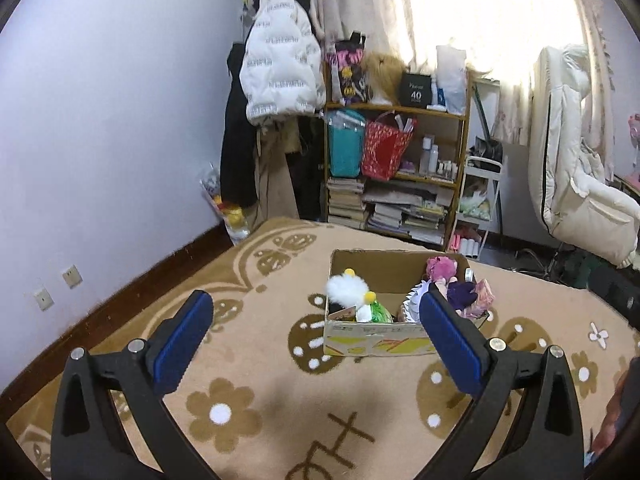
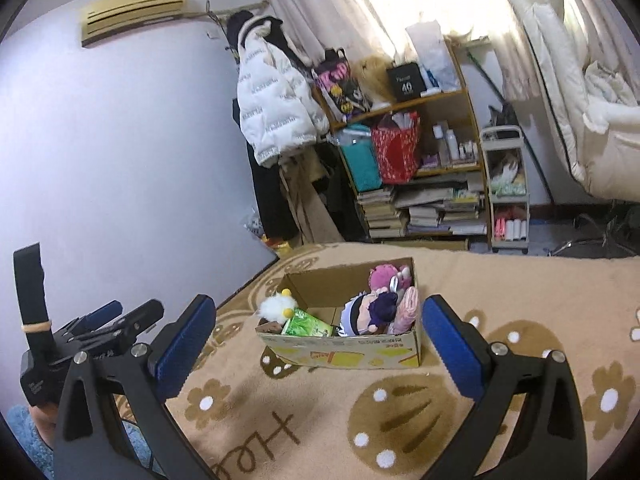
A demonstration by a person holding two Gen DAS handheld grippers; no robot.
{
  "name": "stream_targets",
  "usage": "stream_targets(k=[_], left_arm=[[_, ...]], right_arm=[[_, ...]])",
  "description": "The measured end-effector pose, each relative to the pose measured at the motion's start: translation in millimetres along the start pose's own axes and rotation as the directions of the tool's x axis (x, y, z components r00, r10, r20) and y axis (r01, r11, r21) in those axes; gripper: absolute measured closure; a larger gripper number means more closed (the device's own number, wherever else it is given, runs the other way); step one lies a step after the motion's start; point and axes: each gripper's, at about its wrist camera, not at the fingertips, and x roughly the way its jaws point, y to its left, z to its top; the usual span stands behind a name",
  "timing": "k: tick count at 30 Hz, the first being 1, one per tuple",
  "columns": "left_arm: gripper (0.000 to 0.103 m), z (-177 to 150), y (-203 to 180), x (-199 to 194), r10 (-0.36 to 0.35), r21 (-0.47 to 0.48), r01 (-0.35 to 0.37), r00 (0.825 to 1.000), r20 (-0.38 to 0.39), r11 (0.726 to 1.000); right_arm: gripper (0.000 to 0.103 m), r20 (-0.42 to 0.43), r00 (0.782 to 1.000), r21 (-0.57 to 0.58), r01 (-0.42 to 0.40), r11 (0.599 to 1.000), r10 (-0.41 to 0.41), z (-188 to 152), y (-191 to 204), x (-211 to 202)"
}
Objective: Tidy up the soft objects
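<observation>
Hovering open left claw (image 1: 316, 314), box (image 1: 376, 340) beyond

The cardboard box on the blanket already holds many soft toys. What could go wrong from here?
1. The cardboard box sits on a soft blanket, so pushing more toys in might tip or slide it.
2. The white fluffy toy leans over the box's left edge and could fall out if bumped.
3. Both the left gripper and the right gripper are open and empty.

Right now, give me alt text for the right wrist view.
An open right gripper, holding nothing, points at a cardboard box of plush toys on a beige flower-patterned blanket. The left gripper shows at lower left; a cluttered bookshelf stands behind.
</observation>
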Motion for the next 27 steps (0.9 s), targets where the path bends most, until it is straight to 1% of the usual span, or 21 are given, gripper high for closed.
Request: stream_targets(k=[4,7,8,12,16,19,24,27], left_arm=[[0.001,-13.1,-2.7,-18.2,-0.001,0.016,0.001,1.000,0.028,1.000],[0.001,-22.2,-7.3,-30.2,-0.013,0.025,0.012,0.999,0.043,1.000],[0.001,-25.6,-9.2,-34.4,-0.010,0.034,0.008,0.999,0.050,0.999],[0.001,-37.1,-12.5,-46.1,-0.008,0.057,0.004,0.997,0.072,0.998],[0.001,-46.3,-8.3,-41.6,-0.008,0.026,0.007,0.999,0.046,1.000],[0.001,-54.0,-3.9,-37.1,0.004,0.010,-0.004,0.999,0.052,1.000],[0.001,-62.7,-7.8,-33.7,0.014,0.032,-0.017,0.995,0.095,0.999],[0.001,-64.0,-10.2,-28.7,0.011,0.027,-0.014,0.996,0.089,1.000]], right_arm=[[0.000,0.036,0.999,-0.001,-0.006,1.000,0.006,-8.9,0.1,-16.7],[0.000,0.047,0.999,-0.039,0.013,0.999,-0.011,-18.7,1.9,-24.6],[0.000,0.051,0.999,-0.048,0.006,0.999,-0.004,-21.7,2.2,-27.6],[0.000,0.058,0.998,-0.048,0.005,0.999,-0.002,-27.3,-0.8,-31.9],[0.000,0.060,0.998,-0.056,0.037,0.998,-0.033,-32.5,-4.3,-30.8],[0.000,0.053,0.997,-0.080,0.061,0.995,-0.057,-40.6,-4.2,-27.1],[0.000,0.025,0.997,-0.092,0.070,0.993,-0.068,-51.3,-6.2,-20.3],[0.000,0.029,0.997,-0.096,0.076,0.993,-0.073,-51.6,-5.4,-20.7]])
